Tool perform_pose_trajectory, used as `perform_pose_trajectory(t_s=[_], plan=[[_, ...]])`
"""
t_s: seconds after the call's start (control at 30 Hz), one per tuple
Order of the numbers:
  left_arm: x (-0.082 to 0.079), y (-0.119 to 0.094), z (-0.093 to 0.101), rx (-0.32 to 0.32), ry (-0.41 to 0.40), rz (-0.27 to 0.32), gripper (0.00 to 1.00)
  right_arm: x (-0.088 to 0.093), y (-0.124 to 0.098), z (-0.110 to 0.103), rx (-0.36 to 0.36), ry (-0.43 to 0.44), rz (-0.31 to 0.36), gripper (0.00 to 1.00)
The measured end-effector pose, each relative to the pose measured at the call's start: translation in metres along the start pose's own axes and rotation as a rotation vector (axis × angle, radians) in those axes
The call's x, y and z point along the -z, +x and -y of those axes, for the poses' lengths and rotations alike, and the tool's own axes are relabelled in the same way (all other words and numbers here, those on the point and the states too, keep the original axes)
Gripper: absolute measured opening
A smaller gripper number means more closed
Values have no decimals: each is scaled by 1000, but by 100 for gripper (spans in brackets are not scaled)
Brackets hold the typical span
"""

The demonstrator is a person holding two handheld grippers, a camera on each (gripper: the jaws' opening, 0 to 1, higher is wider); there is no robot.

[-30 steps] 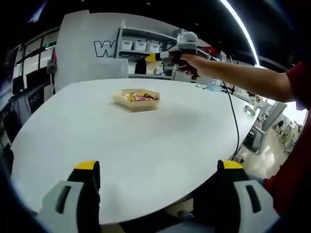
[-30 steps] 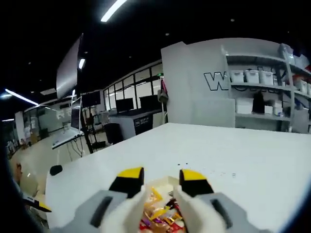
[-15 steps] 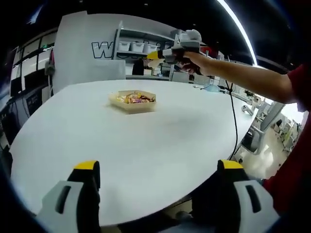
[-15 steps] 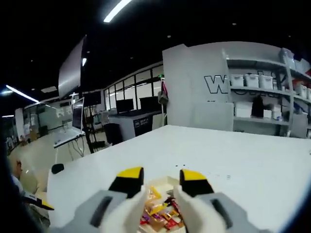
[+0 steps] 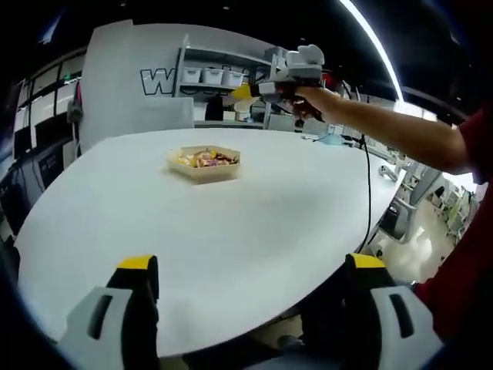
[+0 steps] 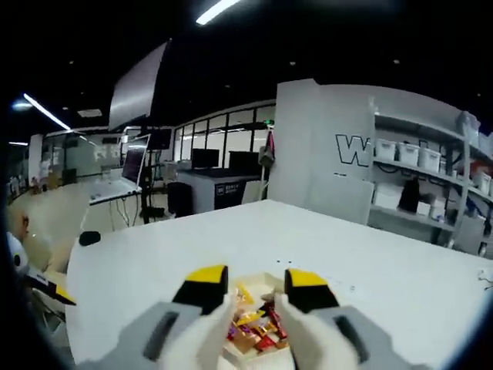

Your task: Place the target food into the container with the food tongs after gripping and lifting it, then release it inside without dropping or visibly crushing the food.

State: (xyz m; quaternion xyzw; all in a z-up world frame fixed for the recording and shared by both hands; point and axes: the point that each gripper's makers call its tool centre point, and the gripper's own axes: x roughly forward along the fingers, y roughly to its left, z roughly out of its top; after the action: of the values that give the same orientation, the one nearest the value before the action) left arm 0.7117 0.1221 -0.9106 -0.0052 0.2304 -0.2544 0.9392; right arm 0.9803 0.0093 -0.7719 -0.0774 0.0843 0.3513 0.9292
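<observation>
A tan hexagonal container point(image 5: 204, 163) with several bright wrapped sweets stands on the round white table point(image 5: 231, 231), toward its far side. My left gripper point(image 5: 252, 266) is low at the near edge, wide open, with nothing between its jaws. A person's hand holds my right gripper point(image 5: 245, 90) high in the air beyond the container. In the right gripper view the same container point(image 6: 250, 333) lies just below and between the jaws. That right gripper point(image 6: 254, 279) is narrowed on two whitish tong arms point(image 6: 208, 331) lying along the inner faces of its jaws. Nothing is between the tong tips.
A black cable point(image 5: 368, 208) hangs from the right gripper over the table's right edge. The person's arm point(image 5: 385, 127) crosses the upper right. Shelves with white bins point(image 5: 208, 75) and a lettered wall panel stand behind. Desks with monitors point(image 6: 208, 166) lie beyond the table.
Both views have shifted a little with the hands. The right gripper stays high beyond the container, edging slightly up and right. Neither gripper's jaw spacing has changed.
</observation>
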Motion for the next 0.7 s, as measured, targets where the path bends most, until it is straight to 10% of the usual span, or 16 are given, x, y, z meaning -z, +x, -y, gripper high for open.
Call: perform_pose_trajectory(t_s=[0.7], plan=[[7, 2, 12, 37, -18, -7, 98, 28, -41, -18, -3, 88, 27, 24]])
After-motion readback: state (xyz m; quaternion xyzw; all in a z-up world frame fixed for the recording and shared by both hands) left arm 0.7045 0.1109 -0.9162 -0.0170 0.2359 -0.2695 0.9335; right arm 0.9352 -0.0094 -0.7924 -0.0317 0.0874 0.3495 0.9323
